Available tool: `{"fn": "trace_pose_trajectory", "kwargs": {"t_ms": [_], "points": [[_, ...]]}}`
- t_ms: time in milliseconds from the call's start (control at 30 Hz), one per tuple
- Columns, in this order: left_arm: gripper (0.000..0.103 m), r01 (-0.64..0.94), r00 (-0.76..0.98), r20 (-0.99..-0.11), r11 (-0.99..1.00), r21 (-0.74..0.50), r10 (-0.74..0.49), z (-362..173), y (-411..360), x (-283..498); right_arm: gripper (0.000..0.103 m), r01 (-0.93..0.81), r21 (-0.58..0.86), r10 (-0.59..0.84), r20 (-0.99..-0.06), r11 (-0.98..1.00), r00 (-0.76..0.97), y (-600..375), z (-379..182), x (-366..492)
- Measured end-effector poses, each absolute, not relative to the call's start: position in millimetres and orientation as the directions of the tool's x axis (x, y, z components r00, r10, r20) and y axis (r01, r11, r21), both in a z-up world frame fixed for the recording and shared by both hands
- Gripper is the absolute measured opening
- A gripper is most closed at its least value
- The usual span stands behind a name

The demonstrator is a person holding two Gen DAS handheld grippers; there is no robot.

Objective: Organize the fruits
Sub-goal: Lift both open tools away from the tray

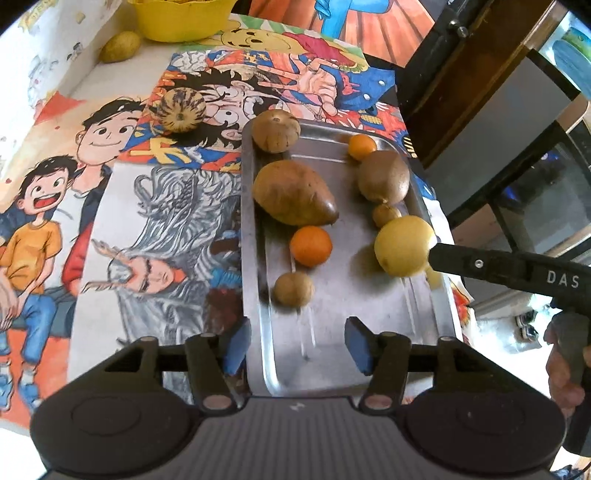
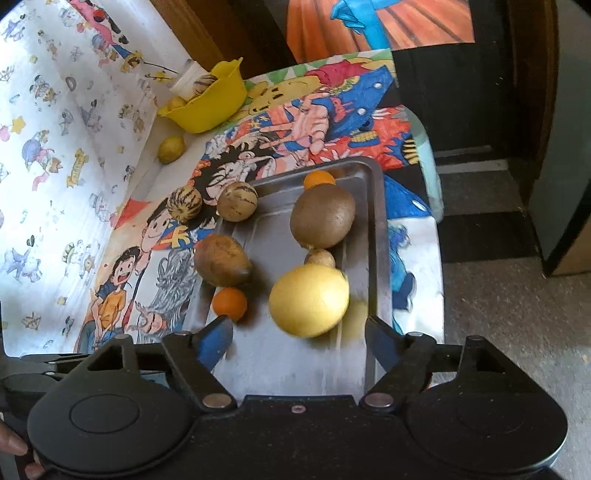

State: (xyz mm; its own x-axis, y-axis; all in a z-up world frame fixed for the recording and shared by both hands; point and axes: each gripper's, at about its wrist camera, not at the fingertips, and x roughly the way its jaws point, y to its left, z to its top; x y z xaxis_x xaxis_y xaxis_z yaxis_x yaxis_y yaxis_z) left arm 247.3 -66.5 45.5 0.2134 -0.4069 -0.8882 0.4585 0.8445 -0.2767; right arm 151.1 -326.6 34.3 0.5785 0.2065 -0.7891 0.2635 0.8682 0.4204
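The left wrist view looks down from the near short edge of the metal tray [image 1: 258,332], close above it, facing along its length toward the yellow bowl [image 1: 181,22] at the surface's far edge. The right wrist view looks from the same near edge, a little higher, turned toward the far left corner. Both share the tray [image 2: 380,258], the bowl [image 2: 210,107] and the yellow round fruit [image 1: 404,245] [image 2: 309,301].

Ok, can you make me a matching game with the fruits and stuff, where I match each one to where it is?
Things:
1. big yellow fruit
2. striped melon
3. yellow bowl
4. lemon

Places:
A. on the cartoon cloth, just off the tray's far left corner
B. at the table's far end, holding fruit
C. on the metal tray, before the right gripper
D. alone on the table near the bowl

Pairs: 1-C, 2-A, 3-B, 4-D
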Motion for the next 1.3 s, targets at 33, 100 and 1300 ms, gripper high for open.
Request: {"fn": "trace_pose_trajectory", "kwargs": {"t_ms": [33, 100, 1300], "points": [[0.071, 0.453, 0.204, -0.891, 0.846, -0.28, -0.405, 48, -65, 247, 0.084, 0.273, 0.422, 0.208, -0.795, 0.864, 0.57, -325, 37, 147], [0.085, 0.449, 0.191, -0.902, 0.852, -0.27, -0.386, 54, -59, 244, 0.087, 0.28, 0.419, 0.211, -0.806, 0.864, 0.553, -321, 43, 141], [0.102, 0.217, 0.173, -0.979, 0.965, 0.145, 0.108, 83, 33, 261, 0.102, 0.137, 0.325, 0.275, -0.915, 0.936, 0.294, -215, 80, 172]]}}
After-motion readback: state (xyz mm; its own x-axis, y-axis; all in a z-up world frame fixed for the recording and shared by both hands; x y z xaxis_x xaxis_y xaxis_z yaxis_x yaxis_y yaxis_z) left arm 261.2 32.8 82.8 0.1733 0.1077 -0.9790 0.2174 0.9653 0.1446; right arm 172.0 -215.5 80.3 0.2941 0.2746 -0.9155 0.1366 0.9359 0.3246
